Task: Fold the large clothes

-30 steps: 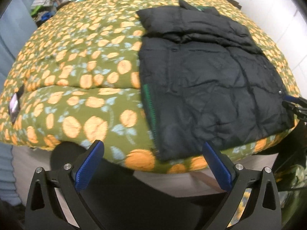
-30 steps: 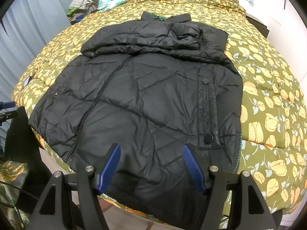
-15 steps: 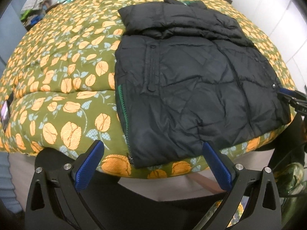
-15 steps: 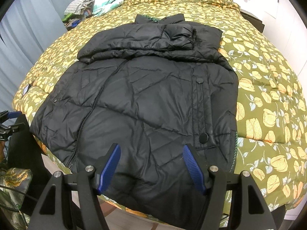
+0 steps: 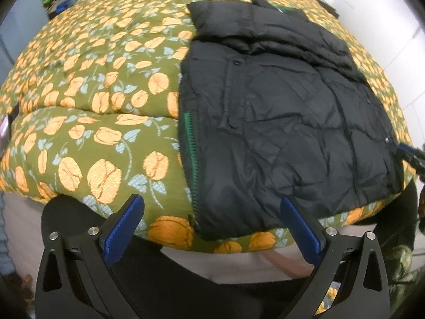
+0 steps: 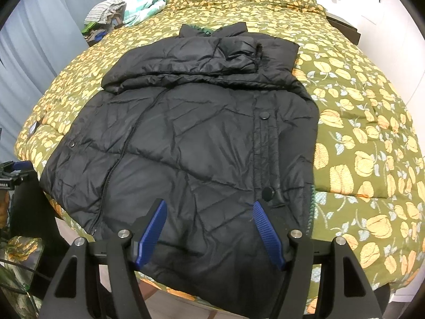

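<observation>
A black quilted jacket [image 6: 191,143] lies spread flat on a bed covered by an olive quilt with orange flowers [image 6: 366,122]. Its sleeves are folded across the chest near the collar, and its hem hangs just over the near edge of the bed.

The left gripper [image 5: 212,212] hovers above that near edge, its blue pads spread wide and holding nothing. One pad sits over the quilt, the other over the jacket's lower corner. Compared with a second ago, the jacket's green-zippered edge [image 5: 191,154] now appears nearer the middle of the left view and lower in it.

The right gripper [image 6: 209,212] hangs over the jacket's hem, jaws spread apart with nothing pinched between them. Its view of the jacket is nearly unchanged. A pile of clothes [image 6: 106,18] sits at the far corner.
</observation>
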`<action>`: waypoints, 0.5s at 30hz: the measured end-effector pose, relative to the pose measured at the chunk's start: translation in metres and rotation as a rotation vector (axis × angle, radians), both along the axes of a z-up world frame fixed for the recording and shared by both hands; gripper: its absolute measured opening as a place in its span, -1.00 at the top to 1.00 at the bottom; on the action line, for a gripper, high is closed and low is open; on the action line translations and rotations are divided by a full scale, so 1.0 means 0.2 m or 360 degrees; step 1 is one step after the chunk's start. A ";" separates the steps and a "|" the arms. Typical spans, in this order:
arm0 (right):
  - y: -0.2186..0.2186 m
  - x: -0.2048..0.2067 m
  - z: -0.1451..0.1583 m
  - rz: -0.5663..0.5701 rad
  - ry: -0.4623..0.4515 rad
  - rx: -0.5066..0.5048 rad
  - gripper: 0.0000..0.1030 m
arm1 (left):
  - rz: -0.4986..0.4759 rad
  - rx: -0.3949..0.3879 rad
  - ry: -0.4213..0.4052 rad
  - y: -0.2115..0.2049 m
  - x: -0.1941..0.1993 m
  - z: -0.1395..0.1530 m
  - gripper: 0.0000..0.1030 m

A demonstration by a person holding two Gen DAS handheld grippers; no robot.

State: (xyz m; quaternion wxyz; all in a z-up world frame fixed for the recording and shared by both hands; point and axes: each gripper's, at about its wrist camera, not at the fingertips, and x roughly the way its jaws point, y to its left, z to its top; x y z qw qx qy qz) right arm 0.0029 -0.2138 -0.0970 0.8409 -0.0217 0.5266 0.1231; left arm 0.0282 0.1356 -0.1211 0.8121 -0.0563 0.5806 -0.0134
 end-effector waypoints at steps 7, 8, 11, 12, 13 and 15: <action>-0.17 0.00 0.04 -0.0124 -0.0012 -0.0071 -0.50 | 0.0167 -0.0262 -0.0016 0.19 0.04 -0.04 -0.98; -0.20 -0.01 0.05 -0.0143 -0.0001 -0.0061 -0.58 | 0.0173 -0.0282 0.0006 0.19 0.04 -0.06 -0.98; -0.28 -0.05 0.03 -0.0188 0.0034 -0.0028 -0.60 | 0.0173 -0.0250 0.0076 0.18 0.06 -0.14 -0.98; -0.30 -0.06 0.00 -0.0197 0.0059 -0.0016 -0.60 | 0.0167 -0.0249 0.0087 0.17 0.07 -0.16 -0.98; -0.32 -0.07 -0.02 -0.0204 0.0086 -0.0001 -0.60 | 0.0152 -0.0265 0.0103 0.15 0.07 -0.18 -0.98; -0.34 -0.08 -0.07 -0.0219 0.0138 0.0028 -0.60 | 0.0101 -0.0305 0.0141 0.10 0.09 -0.23 -0.98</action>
